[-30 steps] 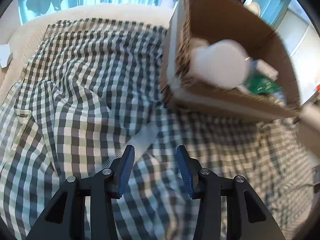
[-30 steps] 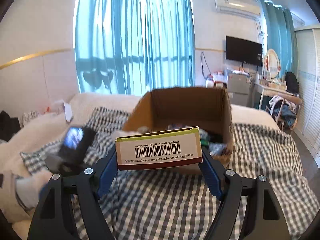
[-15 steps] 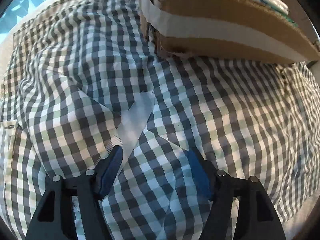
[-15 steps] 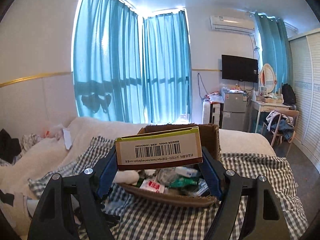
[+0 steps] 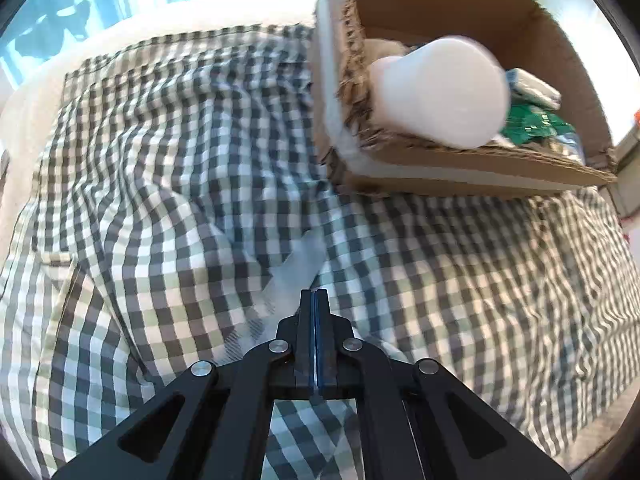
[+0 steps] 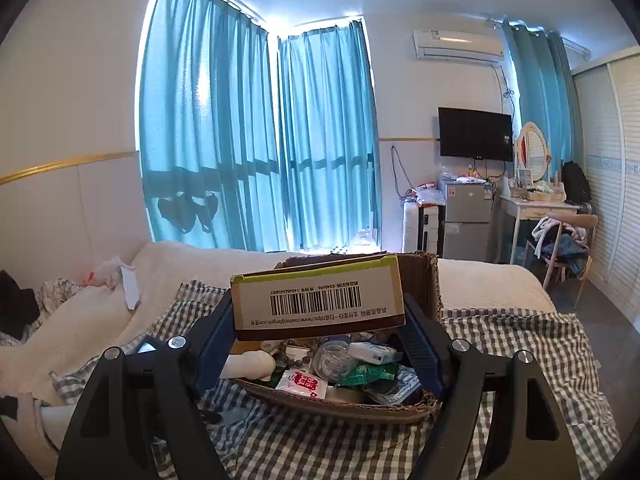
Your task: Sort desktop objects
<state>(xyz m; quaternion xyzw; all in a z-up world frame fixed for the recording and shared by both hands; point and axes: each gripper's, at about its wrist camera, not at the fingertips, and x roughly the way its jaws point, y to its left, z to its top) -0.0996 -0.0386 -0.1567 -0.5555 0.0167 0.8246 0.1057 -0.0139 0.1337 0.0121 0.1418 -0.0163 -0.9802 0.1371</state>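
My left gripper (image 5: 315,294) points steeply down at the checked cloth (image 5: 160,200) and is shut, its pads pressed together. Its tips sit at the right edge of a translucent plastic strip (image 5: 292,272) lying on the cloth; I cannot tell if the edge is pinched. The cardboard box (image 5: 460,160) stands just beyond, with a white bottle (image 5: 440,92) inside. My right gripper (image 6: 318,316) is shut on a small barcode carton (image 6: 316,300), held level above the cardboard box (image 6: 340,404), which holds several small packets.
The checked cloth covers a bed with a cream blanket (image 6: 180,264) behind it. Dark clothes and paper (image 6: 128,284) lie at the left. Blue curtains, a fridge (image 6: 468,216) and a desk with a chair (image 6: 560,236) stand beyond the bed.
The left jaws spread wider near the strip, then closed fully at its right edge. The right gripper rose with the carton, so the cardboard box sits lower in its view.
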